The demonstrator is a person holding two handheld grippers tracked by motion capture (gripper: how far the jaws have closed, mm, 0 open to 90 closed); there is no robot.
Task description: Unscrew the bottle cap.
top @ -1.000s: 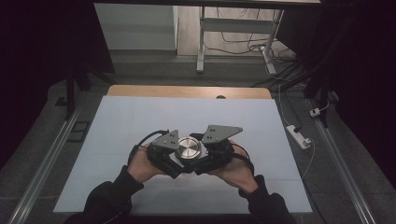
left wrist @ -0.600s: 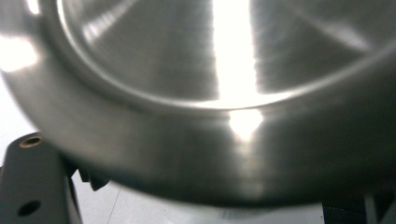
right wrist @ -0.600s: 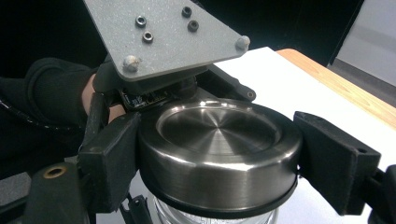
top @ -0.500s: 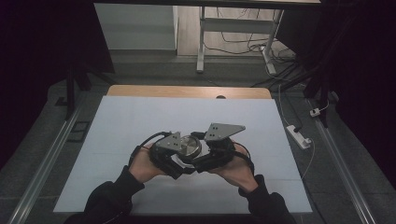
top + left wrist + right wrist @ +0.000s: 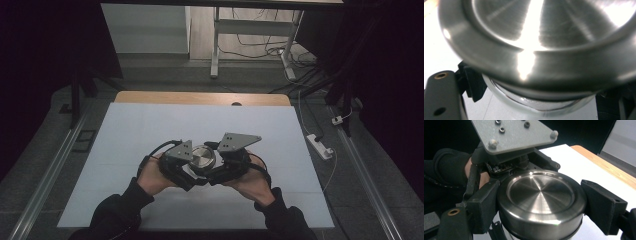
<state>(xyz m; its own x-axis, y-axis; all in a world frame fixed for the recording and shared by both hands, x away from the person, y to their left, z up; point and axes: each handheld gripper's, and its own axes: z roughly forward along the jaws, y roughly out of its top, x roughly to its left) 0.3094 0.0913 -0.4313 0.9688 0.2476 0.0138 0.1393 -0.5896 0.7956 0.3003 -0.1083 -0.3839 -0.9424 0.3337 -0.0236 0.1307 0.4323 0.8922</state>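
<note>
Both hands low at near edge of white table (image 5: pixel 150 125). Right gripper (image 5: pixel 539 202) clamped on round steel lid (image 5: pixel 540 195), jaws on opposite sides. Left gripper (image 5: pixel 182 167) pressed against container beneath; grip apparently closed, too close to confirm. Wooden edge (image 5: pixel 200 98) beyond.
</note>
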